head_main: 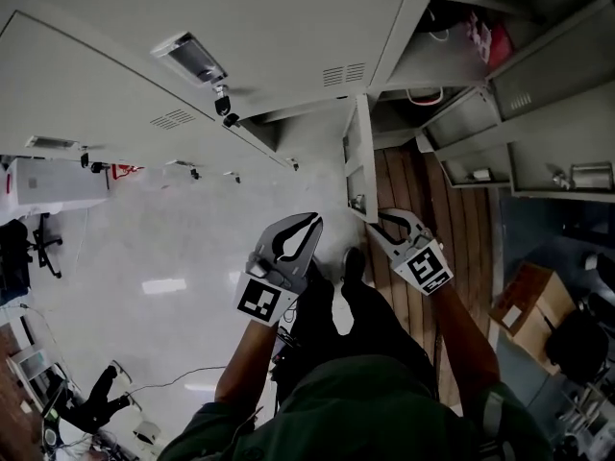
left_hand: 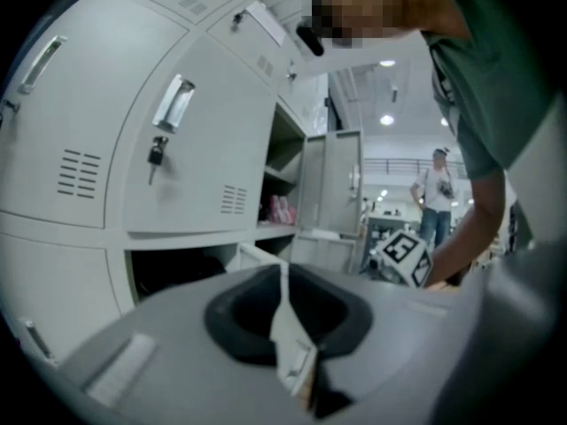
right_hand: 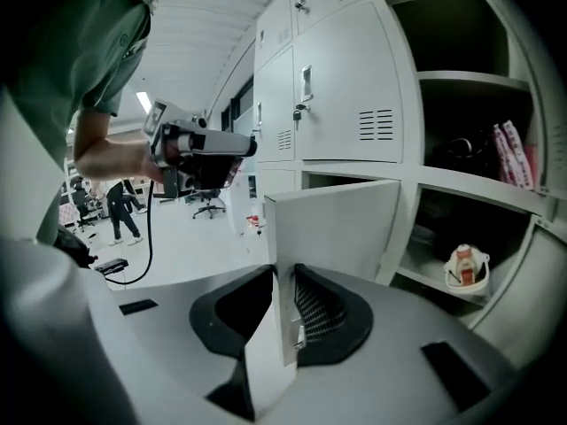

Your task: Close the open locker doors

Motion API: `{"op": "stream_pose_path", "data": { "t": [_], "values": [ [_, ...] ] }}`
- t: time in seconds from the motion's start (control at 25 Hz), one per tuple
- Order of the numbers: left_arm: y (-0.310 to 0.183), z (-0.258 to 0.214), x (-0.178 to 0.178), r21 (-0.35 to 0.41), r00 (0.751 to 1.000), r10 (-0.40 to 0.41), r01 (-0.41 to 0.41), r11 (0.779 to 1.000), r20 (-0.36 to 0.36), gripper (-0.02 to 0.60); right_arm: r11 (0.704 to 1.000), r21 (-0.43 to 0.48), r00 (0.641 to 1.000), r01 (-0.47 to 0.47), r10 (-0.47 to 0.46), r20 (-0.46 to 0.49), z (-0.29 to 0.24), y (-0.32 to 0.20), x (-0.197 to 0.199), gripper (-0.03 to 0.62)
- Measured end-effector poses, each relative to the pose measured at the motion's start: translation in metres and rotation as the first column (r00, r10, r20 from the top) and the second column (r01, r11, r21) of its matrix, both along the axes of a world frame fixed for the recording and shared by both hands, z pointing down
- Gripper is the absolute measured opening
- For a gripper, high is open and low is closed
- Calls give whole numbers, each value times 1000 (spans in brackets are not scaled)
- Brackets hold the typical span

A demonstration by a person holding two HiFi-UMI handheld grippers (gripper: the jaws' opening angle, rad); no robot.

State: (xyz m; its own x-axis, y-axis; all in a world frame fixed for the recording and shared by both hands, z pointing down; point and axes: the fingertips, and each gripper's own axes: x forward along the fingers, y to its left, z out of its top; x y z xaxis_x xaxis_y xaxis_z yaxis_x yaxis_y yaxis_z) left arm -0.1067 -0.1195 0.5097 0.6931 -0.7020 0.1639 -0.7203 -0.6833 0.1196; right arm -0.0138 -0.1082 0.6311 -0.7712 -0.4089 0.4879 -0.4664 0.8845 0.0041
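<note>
A grey bank of lockers (head_main: 221, 46) fills the top of the head view. One narrow locker door (head_main: 358, 157) stands open, edge-on. My right gripper (head_main: 377, 221) is at its lower free corner. In the right gripper view that door (right_hand: 341, 224) runs down between the jaws, and the right gripper (right_hand: 283, 277) is shut on its edge. Beyond it are open compartments (right_hand: 461, 149) holding a pale bottle (right_hand: 465, 268). My left gripper (head_main: 313, 219) hovers to the left with its tips together. Seen from the left gripper (left_hand: 285, 277), a low open door (left_hand: 257, 255) is just ahead.
More open doors (head_main: 538, 94) jut out at the right above a wooden floor strip (head_main: 423, 190). A cardboard box (head_main: 528, 301) sits at the right. An office chair (head_main: 43, 243) and a cable (head_main: 173, 382) are on the pale floor. A person (left_hand: 434, 193) stands far off.
</note>
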Motion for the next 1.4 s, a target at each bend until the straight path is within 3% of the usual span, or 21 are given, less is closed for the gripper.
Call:
{"op": "stream_pose_path", "data": {
  "t": [0.32,0.6,1.0,1.4],
  "values": [
    [-4,1,-62,2,997,-73,73,997,-5,11,997,-4,997,73,-73,28,-3,-14,-95,74],
    [-11,4,-110,0,993,-118,118,993,-12,11,998,14,997,66,-66,28,-9,-52,-152,71],
    [-20,3,-164,-6,985,-168,168,986,-34,11,1000,7,999,-31,30,35,-9,-112,-205,69],
    [-27,-4,-188,9,987,-159,159,987,-34,11,987,16,987,-160,160,18,-3,-159,-229,69]
  ]
}}
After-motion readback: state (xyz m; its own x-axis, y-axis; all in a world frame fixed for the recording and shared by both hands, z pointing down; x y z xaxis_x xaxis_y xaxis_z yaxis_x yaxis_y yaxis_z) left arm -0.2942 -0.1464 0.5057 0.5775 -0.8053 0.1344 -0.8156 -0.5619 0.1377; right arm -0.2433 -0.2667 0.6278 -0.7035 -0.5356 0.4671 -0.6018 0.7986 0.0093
